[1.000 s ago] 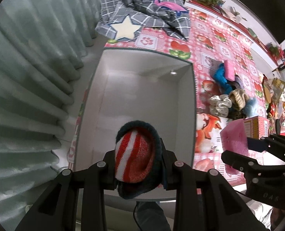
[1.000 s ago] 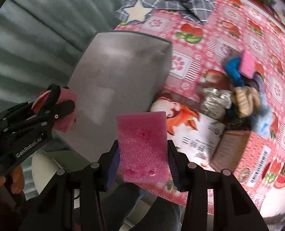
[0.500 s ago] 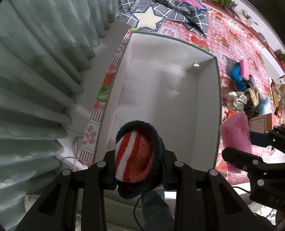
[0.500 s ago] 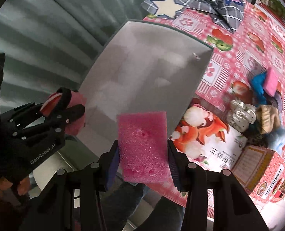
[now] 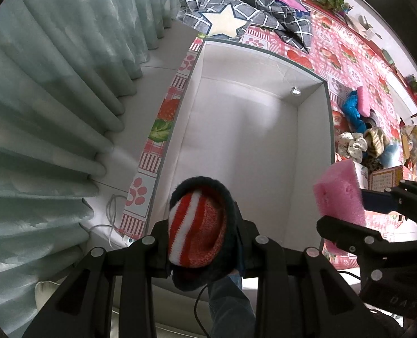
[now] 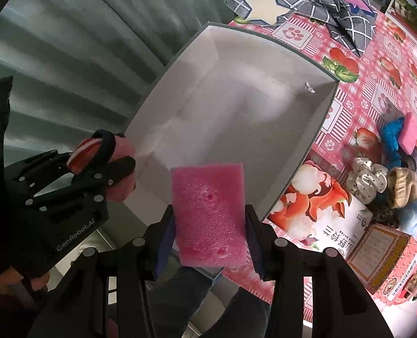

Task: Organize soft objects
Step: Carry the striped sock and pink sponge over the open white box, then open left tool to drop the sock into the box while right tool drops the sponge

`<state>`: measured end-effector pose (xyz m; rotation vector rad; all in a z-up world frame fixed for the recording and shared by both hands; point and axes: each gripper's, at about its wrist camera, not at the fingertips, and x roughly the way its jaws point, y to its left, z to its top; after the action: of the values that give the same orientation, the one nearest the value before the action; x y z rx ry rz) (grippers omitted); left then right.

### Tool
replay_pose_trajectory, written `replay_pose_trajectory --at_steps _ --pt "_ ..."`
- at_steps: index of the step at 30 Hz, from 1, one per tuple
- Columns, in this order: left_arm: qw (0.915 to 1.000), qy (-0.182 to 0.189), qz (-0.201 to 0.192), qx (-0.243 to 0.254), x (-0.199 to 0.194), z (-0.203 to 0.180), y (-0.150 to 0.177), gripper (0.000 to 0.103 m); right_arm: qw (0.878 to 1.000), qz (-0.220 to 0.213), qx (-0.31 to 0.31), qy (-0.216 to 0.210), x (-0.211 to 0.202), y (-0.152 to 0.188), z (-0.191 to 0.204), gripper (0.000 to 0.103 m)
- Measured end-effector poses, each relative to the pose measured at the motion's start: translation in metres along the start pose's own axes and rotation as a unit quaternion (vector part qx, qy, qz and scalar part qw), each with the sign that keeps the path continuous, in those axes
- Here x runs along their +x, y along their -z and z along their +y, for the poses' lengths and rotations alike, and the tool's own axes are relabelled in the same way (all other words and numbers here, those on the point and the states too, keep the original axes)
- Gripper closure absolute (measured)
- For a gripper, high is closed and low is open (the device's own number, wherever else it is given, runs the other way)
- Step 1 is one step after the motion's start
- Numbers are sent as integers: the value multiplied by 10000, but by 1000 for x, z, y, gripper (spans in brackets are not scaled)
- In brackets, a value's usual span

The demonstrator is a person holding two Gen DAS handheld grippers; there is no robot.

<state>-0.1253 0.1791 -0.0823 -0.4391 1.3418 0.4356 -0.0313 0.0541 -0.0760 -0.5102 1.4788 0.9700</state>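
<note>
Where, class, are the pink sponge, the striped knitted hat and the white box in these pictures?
pink sponge point(image 6: 208, 211): right wrist view, centre of its front face.
striped knitted hat point(image 5: 197, 231): left wrist view, on its red and white stripes.
white box point(image 5: 245, 146): left wrist view, bare inside floor.

Two hand-held grippers appear: the left hand-held gripper point(image 5: 202, 239) and the right hand-held gripper point(image 6: 209, 219). There is one white storage box point(image 5: 330, 129) with a grey rim. One red-and-white striped knit hat point(image 5: 200, 232) with a dark edge shows. Two pink sponges are visible: one large pink sponge point(image 6: 209, 214) and a second pink sponge point(image 6: 409, 133) in the pile on the table point(image 6: 383, 95). One blue cloth point(image 6: 391, 136), one dotted white scrunchie point(image 6: 367, 181), one tan knit item point(image 6: 404, 187). One grey checked cloth with one white star point(image 5: 226, 18).
</note>
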Motion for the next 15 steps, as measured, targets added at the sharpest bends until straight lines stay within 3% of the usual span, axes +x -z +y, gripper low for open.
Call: replay_pose_trajectory --at_steps 15 --pt "10000 5 14 76 7 -8 -14 68 9997 -49 230 -23 -1 -23 -14 55"
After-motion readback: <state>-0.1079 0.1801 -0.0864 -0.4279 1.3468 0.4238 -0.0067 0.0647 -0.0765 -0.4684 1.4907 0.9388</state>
